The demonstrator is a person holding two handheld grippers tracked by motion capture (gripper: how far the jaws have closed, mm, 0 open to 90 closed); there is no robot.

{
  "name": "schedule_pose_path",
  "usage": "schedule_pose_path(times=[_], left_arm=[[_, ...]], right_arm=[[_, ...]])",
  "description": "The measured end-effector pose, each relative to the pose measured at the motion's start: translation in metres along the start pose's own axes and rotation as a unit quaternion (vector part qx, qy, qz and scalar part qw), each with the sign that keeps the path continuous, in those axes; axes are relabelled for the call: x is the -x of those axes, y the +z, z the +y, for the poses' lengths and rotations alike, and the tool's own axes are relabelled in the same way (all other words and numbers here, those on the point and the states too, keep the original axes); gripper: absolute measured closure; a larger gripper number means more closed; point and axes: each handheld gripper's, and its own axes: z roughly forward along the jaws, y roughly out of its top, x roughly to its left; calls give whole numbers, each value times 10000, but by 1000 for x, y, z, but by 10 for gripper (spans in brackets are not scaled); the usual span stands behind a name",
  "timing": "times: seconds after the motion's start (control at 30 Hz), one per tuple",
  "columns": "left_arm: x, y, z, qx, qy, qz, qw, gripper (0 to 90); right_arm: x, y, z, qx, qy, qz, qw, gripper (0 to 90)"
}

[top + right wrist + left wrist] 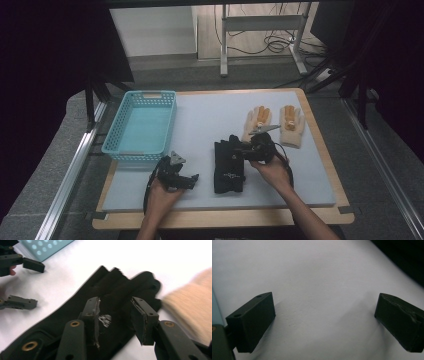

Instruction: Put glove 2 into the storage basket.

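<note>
Looking over the bench (310, 165) from the person's side, I can make out small pale markings on the black gloves (228, 167), but they are too small to read. The turquoise basket (116, 131) at the left has perforated walls, and its floor looks bare.

The black gloves lie flat on the pale mat, near the middle of the bench, fingers pointing away from the person. Two tan gloves (274, 123) lie farther back and to the right, side by side; the left one reaches down close to the fingertips of the black pair.

The right hand-held gripper (117, 317) sits over the upper part of the black gloves. Its jaws stand partly apart, with the dark fabric lying between and beneath them. The left pad (93, 312) seems to rest against the cloth, while the other pad stands clear of it, so nothing is clamped. A small whitish mark shows on the fabric just beside the left pad.

The left hand-held gripper (186, 181) rests low over the bare mat between the basket and the black gloves, its jaws wide apart and holding nothing.
</note>
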Motion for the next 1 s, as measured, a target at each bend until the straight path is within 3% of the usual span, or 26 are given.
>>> schedule_pose_path(times=[0.13,0.43,0.6,0.83,1.0], left_arm=[[0,0,0,3,-2,2,10000,35],[0,0,0,-16,19,-1,10000,35],[0,0,0,-17,18,-3,10000,35],[-2,-3,-2,-31,44,4,10000,41],[-12,-10,-9,-27,-89,102,9999,31]], right_arm=[[7,-2,-1,36,26,-63,10000,761],[6,2,-8,-90,-313,-147,9994,802],[4,-5,-26,-159,-371,16,9992,880],[-2,-10,-57,-303,-422,204,9984,884],[-8,-12,-71,-355,-491,384,9974,884]])
